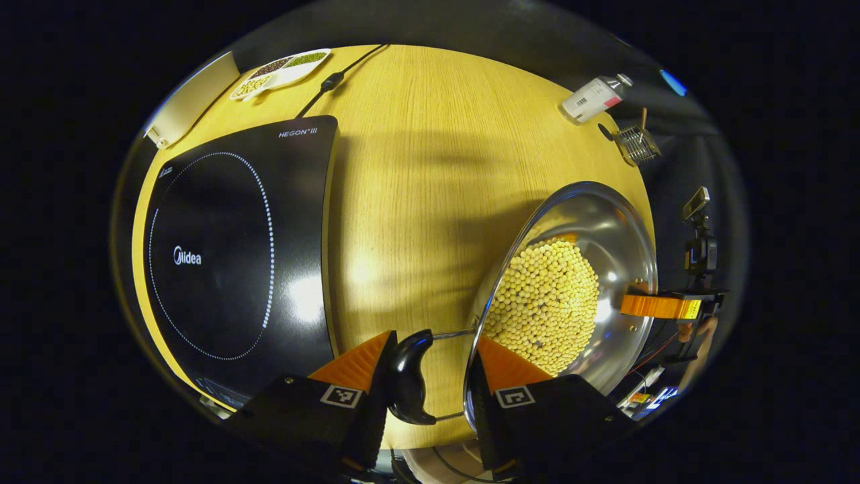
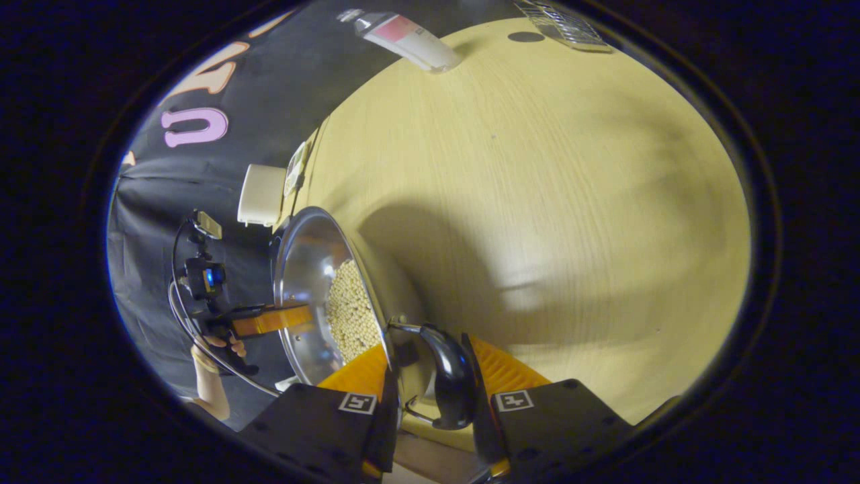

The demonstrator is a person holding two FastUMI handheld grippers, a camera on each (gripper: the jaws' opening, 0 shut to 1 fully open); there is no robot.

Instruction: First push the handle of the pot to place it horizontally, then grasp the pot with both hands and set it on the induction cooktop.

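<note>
**Pot gripped at both handles, cooktop waiting at 9 o'clock**

The table (image 1: pixel 430 168) is seen from above in the left gripper view, and its bare middle is left as a lane between the pot and its goal. The cooktop (image 1: pixel 222 255) lies at 9 o'clock, flat and with nothing on it, so it is judged ready to receive the pot.

The pot (image 1: pixel 625 228) sits at 4 o'clock, well apart from the cooktop, with a heap of beans (image 1: pixel 544 296) inside. Whether it rests on the table or is already raised cannot be told. Its handles lie level on opposite sides, so the pushing step is judged done, and the carry is the step in hand.

The left gripper (image 1: pixel 433 339) is narrowed across the near handle (image 1: pixel 410 376). One finger is set against the outside of the handle and the other just inside the rim, so handle and wall appear to be pinched together.

The right gripper (image 2: pixel 430 346) is set the same way on the opposite handle (image 2: pixel 450 380). A grip on both sides is needed because the beans make the pot heavy and liable to tip.

A bottle (image 1: pixel 594 99) lies at 1 o'clock and a divided dish (image 1: pixel 282 70) at 11 o'clock, both clear of the path.
</note>
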